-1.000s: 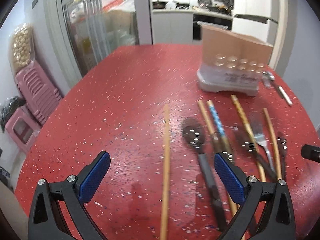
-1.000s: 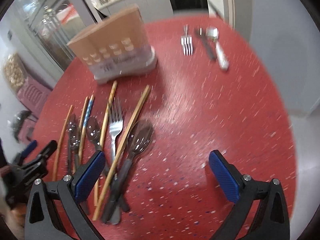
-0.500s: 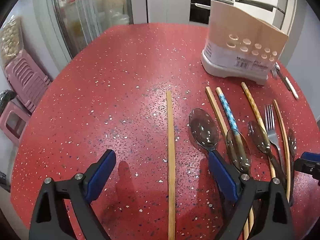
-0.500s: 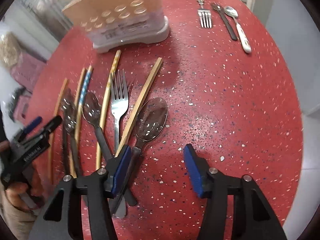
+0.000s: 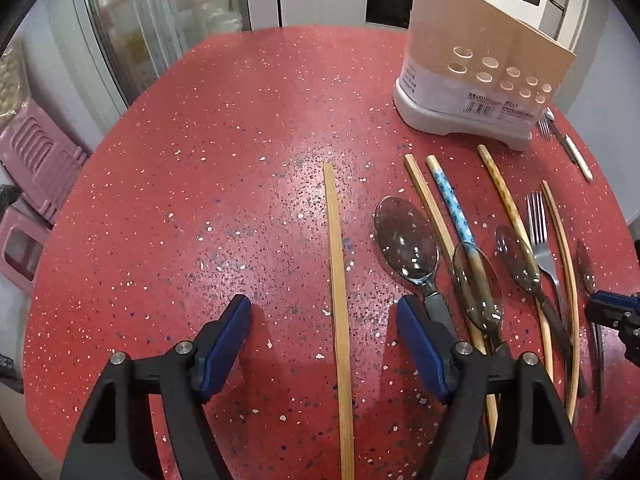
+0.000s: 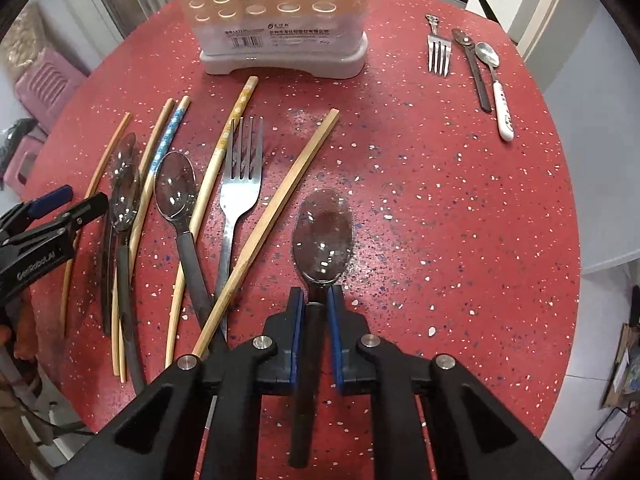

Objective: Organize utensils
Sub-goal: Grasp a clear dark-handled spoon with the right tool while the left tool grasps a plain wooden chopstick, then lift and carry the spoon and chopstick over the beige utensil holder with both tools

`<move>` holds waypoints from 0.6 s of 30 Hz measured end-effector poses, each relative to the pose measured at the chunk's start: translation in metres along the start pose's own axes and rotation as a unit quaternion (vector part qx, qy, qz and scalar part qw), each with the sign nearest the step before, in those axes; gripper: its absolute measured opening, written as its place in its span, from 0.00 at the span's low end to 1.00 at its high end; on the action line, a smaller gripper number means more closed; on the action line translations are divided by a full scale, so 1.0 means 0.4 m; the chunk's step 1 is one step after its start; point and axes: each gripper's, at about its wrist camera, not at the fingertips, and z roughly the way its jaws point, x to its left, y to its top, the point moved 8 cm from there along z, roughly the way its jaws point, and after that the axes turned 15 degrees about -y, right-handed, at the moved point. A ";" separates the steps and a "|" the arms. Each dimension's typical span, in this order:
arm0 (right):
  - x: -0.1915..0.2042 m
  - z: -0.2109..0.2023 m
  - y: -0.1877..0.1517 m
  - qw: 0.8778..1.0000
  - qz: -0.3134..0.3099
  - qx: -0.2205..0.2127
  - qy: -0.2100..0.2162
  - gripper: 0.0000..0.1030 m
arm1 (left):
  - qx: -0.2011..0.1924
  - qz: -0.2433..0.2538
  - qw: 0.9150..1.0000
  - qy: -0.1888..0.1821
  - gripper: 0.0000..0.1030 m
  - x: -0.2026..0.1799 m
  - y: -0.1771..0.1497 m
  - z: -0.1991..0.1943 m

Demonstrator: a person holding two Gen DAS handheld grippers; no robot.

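Smoky spoon (image 6: 322,240) at frame centre: R gripper (image 6: 316,320) closing on its thin neck w/ pads nearly touching, so it could pivot or slip on lift. L gripper (image 5: 324,344) is wide but narrowing around a chopstick (image 5: 338,300), nothing held; may snag spoon beside it.

Your lone chopstick (image 5: 340,320) runs off the bottom edge. The utensil holder (image 6: 280,20) loses its top. Your right tongs (image 6: 316,300) hide part of the spoon's handle (image 6: 308,380).

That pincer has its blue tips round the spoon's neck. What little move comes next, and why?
Probably a short lift. The right gripper is closing on the neck of the clear spoon, which still lies on the red table. Raising it frees it for the holder beyond.
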 end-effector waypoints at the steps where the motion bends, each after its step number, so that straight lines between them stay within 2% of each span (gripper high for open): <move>1: 0.000 -0.003 0.000 1.000 -0.003 -0.004 0.002 0.13 | 0.005 0.001 1.000 0.001 0.94 0.001 0.003 0.004; 7: -0.004 -0.008 -0.017 0.999 -0.023 -0.028 0.007 0.13 | 0.043 0.000 0.999 -0.008 0.93 0.007 0.037 0.021; 8: 0.006 -0.021 -0.034 0.999 -0.021 -0.029 0.014 0.13 | 0.050 0.002 0.999 -0.012 0.89 0.005 0.044 0.023; 10: 0.001 -0.023 -0.037 0.999 -0.017 -0.030 0.027 0.13 | 0.061 0.018 0.998 -0.024 0.78 -0.009 0.058 0.028; 11: -0.024 0.001 -0.056 0.999 -0.014 -0.032 0.035 0.13 | 0.065 0.027 0.997 -0.027 0.63 -0.020 0.063 0.028; 12: -0.037 0.001 -0.059 0.999 -0.012 -0.032 0.041 0.13 | 0.068 0.035 0.996 -0.037 0.37 -0.034 0.070 0.029; 13: -0.053 0.010 -0.058 0.998 -0.009 -0.032 0.047 0.13 | 0.072 0.038 0.996 -0.039 0.30 -0.040 0.072 0.031; 18: -0.063 0.020 -0.048 0.996 0.016 -0.031 0.088 0.13 | 0.048 0.023 0.997 -0.048 0.30 -0.046 0.085 0.031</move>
